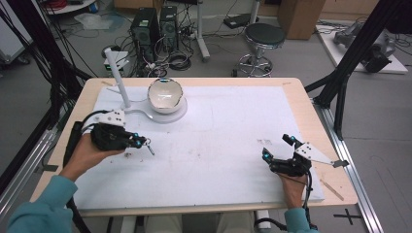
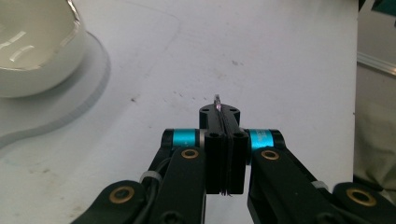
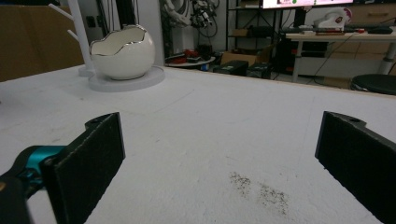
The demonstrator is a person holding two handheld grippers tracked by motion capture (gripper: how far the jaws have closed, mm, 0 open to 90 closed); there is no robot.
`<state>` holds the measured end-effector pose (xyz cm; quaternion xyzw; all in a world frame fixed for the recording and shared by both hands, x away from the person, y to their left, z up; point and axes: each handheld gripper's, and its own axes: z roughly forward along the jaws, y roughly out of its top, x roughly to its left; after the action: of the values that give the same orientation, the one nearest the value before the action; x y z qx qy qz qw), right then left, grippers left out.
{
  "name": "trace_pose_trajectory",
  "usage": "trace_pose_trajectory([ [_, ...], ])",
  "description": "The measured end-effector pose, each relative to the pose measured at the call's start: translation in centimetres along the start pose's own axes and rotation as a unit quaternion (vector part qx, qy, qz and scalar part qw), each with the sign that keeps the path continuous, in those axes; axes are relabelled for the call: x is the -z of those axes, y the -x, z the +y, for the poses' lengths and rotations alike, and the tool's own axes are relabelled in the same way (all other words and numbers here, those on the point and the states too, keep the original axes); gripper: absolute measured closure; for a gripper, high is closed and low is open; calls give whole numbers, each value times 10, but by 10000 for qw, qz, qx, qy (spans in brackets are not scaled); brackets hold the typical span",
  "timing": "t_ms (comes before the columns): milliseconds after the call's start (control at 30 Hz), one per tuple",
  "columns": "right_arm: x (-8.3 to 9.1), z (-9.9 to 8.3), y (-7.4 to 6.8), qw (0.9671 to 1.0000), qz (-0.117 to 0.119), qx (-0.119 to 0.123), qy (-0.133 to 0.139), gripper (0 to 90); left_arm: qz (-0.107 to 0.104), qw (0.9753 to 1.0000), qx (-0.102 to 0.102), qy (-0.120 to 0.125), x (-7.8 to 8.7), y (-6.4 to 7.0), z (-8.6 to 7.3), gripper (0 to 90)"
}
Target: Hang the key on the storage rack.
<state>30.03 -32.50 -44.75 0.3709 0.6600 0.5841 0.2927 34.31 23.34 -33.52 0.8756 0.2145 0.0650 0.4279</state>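
At the left of the table, my left gripper (image 1: pixel 143 142) is shut on a small thin metal piece (image 1: pixel 149 147) that sticks out past the jaw tips. In the left gripper view, my left gripper (image 2: pixel 218 112) has its jaws pressed together, and the metal piece (image 2: pixel 217 99) shows as a thin sliver between them. A white egg-shaped bowl (image 1: pixel 165 94) sits on a round white base (image 1: pixel 170 116) at the back left, beyond this gripper. My right gripper (image 1: pixel 278 148) stands open over the mat at the front right, its jaws (image 3: pixel 219 154) wide apart with nothing between them.
A white post with pegs (image 1: pixel 117 75) rises beside the bowl (image 3: pixel 122 51) on the same base. A white mat (image 1: pixel 218 131) covers the wooden table, with dark specks (image 3: pixel 259 189) near my right gripper. A stool (image 1: pixel 264 36) and computer cases (image 1: pixel 145 26) stand behind the table.
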Motion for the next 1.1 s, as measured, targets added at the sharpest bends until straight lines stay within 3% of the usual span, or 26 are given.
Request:
trace_pose_trajectory([
  [267, 0, 0, 0, 10000, -6, -8, 2, 6, 251, 9993, 157, 229, 36, -35, 28, 889],
  [633, 0, 0, 0, 10000, 16, 23, 6, 6, 547, 9976, 357, 246, 73, -87, 62, 889],
  [833, 0, 0, 0, 10000, 13, 29, 5, 6, 639, 9966, 509, 121, 80, -107, 64, 888],
  [1100, 0, 0, 0, 10000, 8, -10, -3, 6, 758, 9945, 723, 21, 73, -129, 56, 888],
])
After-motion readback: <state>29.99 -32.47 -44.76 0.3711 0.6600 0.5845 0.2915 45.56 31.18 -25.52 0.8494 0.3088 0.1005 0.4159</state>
